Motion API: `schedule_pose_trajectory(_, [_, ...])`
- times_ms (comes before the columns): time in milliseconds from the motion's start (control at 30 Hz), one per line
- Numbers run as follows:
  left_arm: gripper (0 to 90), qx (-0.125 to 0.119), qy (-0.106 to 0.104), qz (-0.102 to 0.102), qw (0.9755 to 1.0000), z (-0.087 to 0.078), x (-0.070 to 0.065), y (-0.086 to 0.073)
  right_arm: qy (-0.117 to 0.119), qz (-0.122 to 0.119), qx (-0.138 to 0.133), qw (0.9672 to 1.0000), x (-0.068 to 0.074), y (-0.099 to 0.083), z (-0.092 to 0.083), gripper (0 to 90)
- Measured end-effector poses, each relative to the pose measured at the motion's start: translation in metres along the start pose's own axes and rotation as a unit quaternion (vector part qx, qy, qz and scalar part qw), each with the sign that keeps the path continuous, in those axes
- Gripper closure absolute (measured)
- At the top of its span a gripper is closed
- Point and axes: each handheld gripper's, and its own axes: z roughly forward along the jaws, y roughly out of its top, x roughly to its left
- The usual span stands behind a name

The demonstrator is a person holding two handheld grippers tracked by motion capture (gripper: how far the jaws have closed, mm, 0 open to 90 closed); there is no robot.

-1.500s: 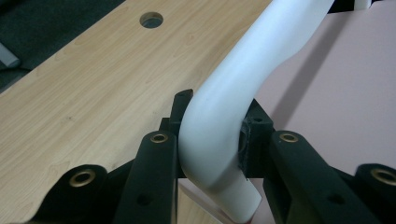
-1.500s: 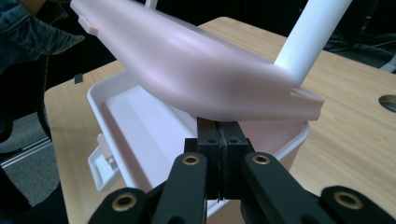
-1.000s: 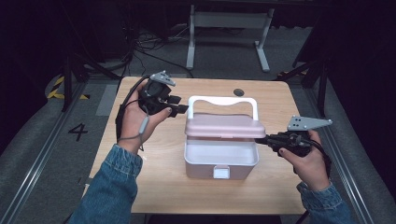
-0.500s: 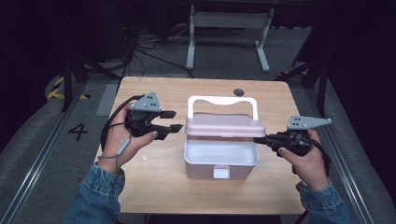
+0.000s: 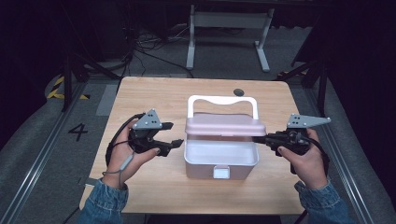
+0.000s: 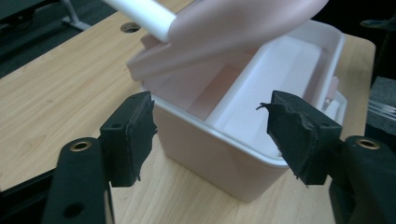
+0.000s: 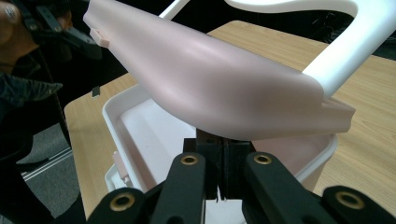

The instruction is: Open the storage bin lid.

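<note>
A pale pink box (image 5: 222, 161) stands mid-table with its pink lid (image 5: 224, 125) raised and tilted, the white handle (image 5: 222, 99) standing up behind it. My right gripper (image 5: 258, 138) is shut, its tips tucked under the lid's right edge (image 7: 210, 88); the lid seems to rest on the closed jaws (image 7: 219, 149). My left gripper (image 5: 175, 134) sits just left of the box, open. Its jaws have just been opening, and nothing is between them. In the left gripper view the box's near wall (image 6: 210, 154) lies a little beyond the gripper (image 6: 210, 126). The box's inside looks white and empty.
The wooden table (image 5: 154, 98) has a round cable hole (image 5: 238, 92) behind the box. A white metal frame (image 5: 224, 21) stands on the floor beyond the far edge. A "4" (image 5: 78, 132) is marked on the floor at the left.
My left hand has come down and in toward the box's left side, and its jaws stand wider apart. The right hand, the lid and the box have not moved.
</note>
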Motion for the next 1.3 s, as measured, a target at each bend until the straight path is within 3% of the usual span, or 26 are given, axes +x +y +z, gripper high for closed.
schedule_pose_trajectory(100, [29.7, -0.011, 0.001, -0.013, 0.9998, 0.006, -0.001, -0.005, -0.003, 0.001, -0.008, 1.0, -0.001, 0.0, 0.0, 89.4])
schedule_pose_trajectory(200, [28.7, -0.011, 0.007, -0.012, 0.9998, 0.01, -0.001, -0.005, -0.004, 0.002, -0.011, 0.9999, -0.001, 0.001, 0.0, 89.5])
schedule_pose_trajectory(300, [27.3, -0.024, -0.006, -0.018, 0.9995, 0.013, -0.001, -0.004, -0.006, 0.002, -0.016, 0.9998, -0.002, 0.001, 0.0, 89.5])
schedule_pose_trajectory(367, [25.2, -0.035, 0.001, -0.009, 0.9994, 0.015, -0.001, -0.001, -0.005, 0.004, -0.019, 0.9998, -0.002, 0.002, 0.0, 89.6])
schedule_pose_trajectory(533, [22.0, -0.054, 0.017, -0.008, 0.9983, 0.021, -0.002, 0.005, -0.005, 0.004, -0.021, 0.9998, -0.002, 0.002, -0.001, 89.5])
schedule_pose_trajectory(633, [26.0, -0.064, 0.031, -0.002, 0.9975, 0.024, -0.004, 0.01, -0.005, 0.004, -0.02, 0.9998, -0.003, 0.003, -0.001, 89.5])
schedule_pose_trajectory(833, [25.9, -0.07, 0.035, 0.003, 0.997, 0.026, -0.006, 0.022, -0.003, 0.006, -0.023, 0.9997, -0.003, 0.004, -0.004, 89.0])
schedule_pose_trajectory(967, [20.5, -0.076, 0.036, 0.01, 0.9964, 0.029, -0.008, 0.028, -0.001, 0.007, -0.027, 0.9996, -0.003, 0.004, -0.004, 88.1])
schedule_pose_trajectory(1100, [18.4, -0.075, 0.028, 0.014, 0.9967, 0.032, -0.01, 0.033, 0.0, 0.009, -0.028, 0.9996, -0.003, 0.005, -0.005, 87.8])
schedule_pose_trajectory(1200, [19.8, -0.072, 0.035, 0.019, 0.9966, 0.034, -0.01, 0.037, 0.001, 0.011, -0.029, 0.9995, -0.003, 0.005, -0.005, 87.3])
schedule_pose_trajectory(1300, [26.8, -0.064, 0.043, 0.022, 0.9968, 0.034, -0.009, 0.039, 0.003, 0.013, -0.029, 0.9995, -0.003, 0.005, -0.005, 86.6])
